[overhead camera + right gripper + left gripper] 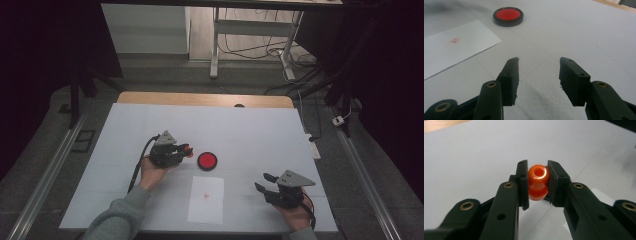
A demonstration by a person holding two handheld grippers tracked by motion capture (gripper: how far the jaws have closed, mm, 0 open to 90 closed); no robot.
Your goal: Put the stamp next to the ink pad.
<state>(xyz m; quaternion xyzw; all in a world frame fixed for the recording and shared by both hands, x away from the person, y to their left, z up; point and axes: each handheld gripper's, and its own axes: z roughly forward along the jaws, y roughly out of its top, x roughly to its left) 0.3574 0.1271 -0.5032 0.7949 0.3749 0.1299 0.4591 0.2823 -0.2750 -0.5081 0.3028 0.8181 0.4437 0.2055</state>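
My left gripper (537, 182) is shut on a small orange stamp (538, 182), a glossy knobbed piece with a hole in its top, squeezed between both pads. In the high view that left gripper (186, 150) sits left of centre, with the orange stamp (188, 150) just left of a round red ink pad (207, 160) in a black rim. A white sheet of paper (206, 199) with a small red stamp mark lies in front of the pad. My right gripper (263, 181) rests at the front right, open and with nothing between its jaws; its own view shows the right gripper (539, 72), the ink pad (508, 15) and the paper (454, 47).
Everything lies on a white table cover (250, 135); a wooden table edge (200, 98) runs along the far side. Beyond it are desk legs and cables (280, 50) on the floor. A white power strip (313, 146) lies at the table's right edge.
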